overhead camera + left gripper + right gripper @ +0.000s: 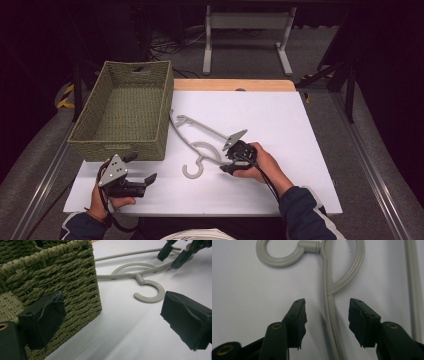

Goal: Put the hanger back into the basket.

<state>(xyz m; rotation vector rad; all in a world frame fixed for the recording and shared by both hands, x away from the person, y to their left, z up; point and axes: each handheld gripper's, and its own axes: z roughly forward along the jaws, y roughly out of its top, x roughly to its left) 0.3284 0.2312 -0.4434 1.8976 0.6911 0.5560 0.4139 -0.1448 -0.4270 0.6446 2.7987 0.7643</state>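
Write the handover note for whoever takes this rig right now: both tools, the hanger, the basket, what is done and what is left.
Right tool: open, jaws on either side of the grey hanger's arm, just behind the hook; not closed on it yet.
Left tool: open, holding nothing, near the front corner of the woven basket.
Hanger: flat on the white table, to the right of the basket, hook end toward the person.
Basket: at the table's left, nothing seen inside.
Done: right tool lined up on the hanger.
Left: probably close on the arm, lift it, and place it in the basket.
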